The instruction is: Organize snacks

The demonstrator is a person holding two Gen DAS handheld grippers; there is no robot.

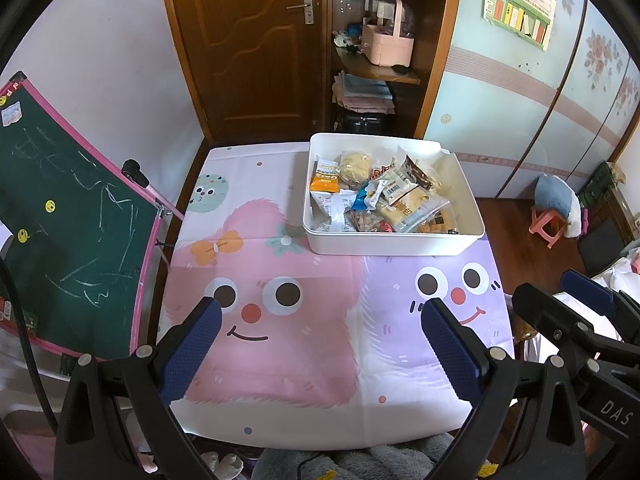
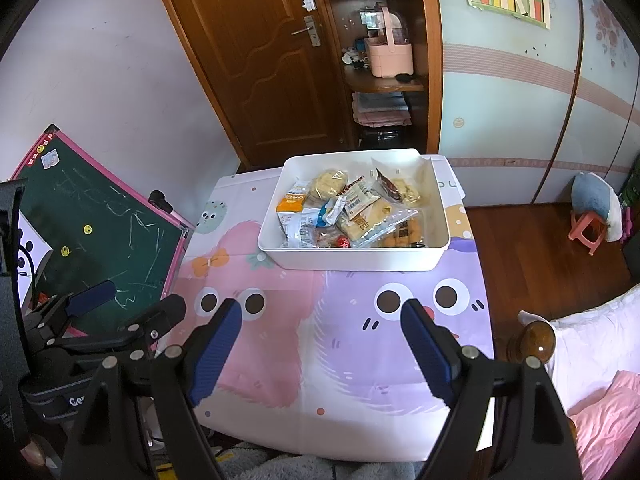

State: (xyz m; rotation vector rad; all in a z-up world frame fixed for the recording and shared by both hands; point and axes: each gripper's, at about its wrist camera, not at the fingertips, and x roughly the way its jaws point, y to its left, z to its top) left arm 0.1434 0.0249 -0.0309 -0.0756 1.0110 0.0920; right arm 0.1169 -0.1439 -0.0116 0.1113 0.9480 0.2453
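A white rectangular bin (image 1: 394, 243) (image 2: 352, 259) stands at the far right of the table, filled with several snack packets (image 1: 380, 196) (image 2: 352, 212): an orange pack, a round yellowish cake, clear-wrapped biscuits. My left gripper (image 1: 322, 312) hovers open over the near part of the cartoon tablecloth, nothing between its blue pads. My right gripper (image 2: 322, 314) is open too, empty, well short of the bin. Each gripper shows at the edge of the other's view: the right gripper (image 1: 560, 292) and the left gripper (image 2: 140, 300).
A cartoon-print cloth (image 1: 280, 340) (image 2: 340, 360) covers the table. A green chalkboard (image 1: 72, 216) (image 2: 100, 224) leans at the left. Behind stand a wooden door (image 1: 256, 40), shelves with a pink basket (image 1: 386, 46), a pink stool (image 2: 590, 234) and bedding (image 2: 592, 336) on the right.
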